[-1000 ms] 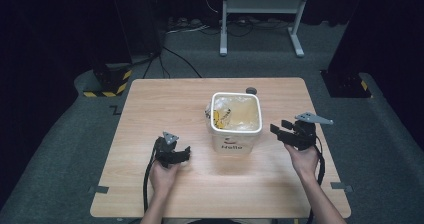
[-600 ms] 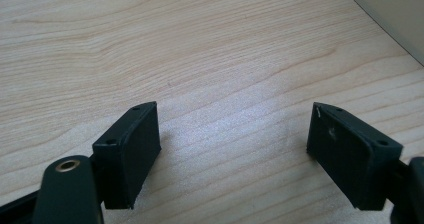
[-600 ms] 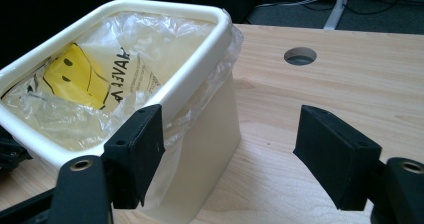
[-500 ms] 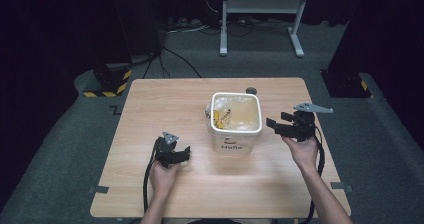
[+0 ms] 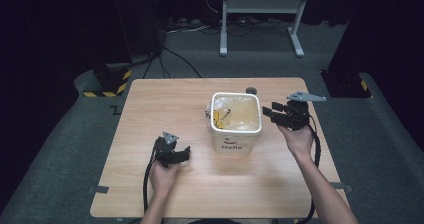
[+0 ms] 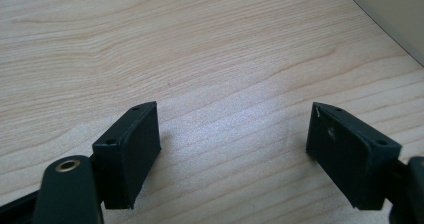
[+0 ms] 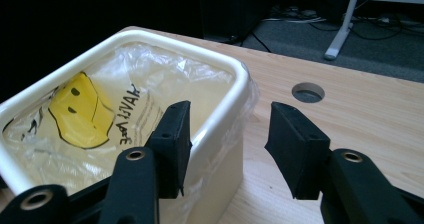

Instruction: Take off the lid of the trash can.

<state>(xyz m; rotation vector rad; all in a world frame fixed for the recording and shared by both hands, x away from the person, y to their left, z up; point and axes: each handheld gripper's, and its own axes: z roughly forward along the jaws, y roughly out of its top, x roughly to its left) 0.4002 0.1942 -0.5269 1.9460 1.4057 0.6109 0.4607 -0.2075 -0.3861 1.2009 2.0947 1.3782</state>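
Note:
A white square bucket [image 5: 236,134] stands mid-table, lined with a clear plastic bag [image 5: 235,113] that bears a yellow smiley print [image 7: 80,109]. My right gripper [image 5: 269,112] hovers at the bucket's right rim [image 7: 227,91]. In the right gripper view its jaws straddle that rim and the bag's edge, one inside the bucket and one outside. They have just been closing, but a gap remains and the pads do not press. My left gripper [image 5: 185,155] rests low over bare wood left of the bucket, open with nothing between its fingers [image 6: 132,149].
A round hole [image 5: 251,90] sits in the tabletop behind the bucket. Beyond the table, on the grey floor, are a metal stand [image 5: 260,14], cables and a black-and-yellow striped block [image 5: 107,86]. The table's front edge runs close below both forearms.
The right gripper has risen and moved left and farther away, up to the bucket's rim, and its jaws stand narrower than half a second ago. The left gripper has not moved.

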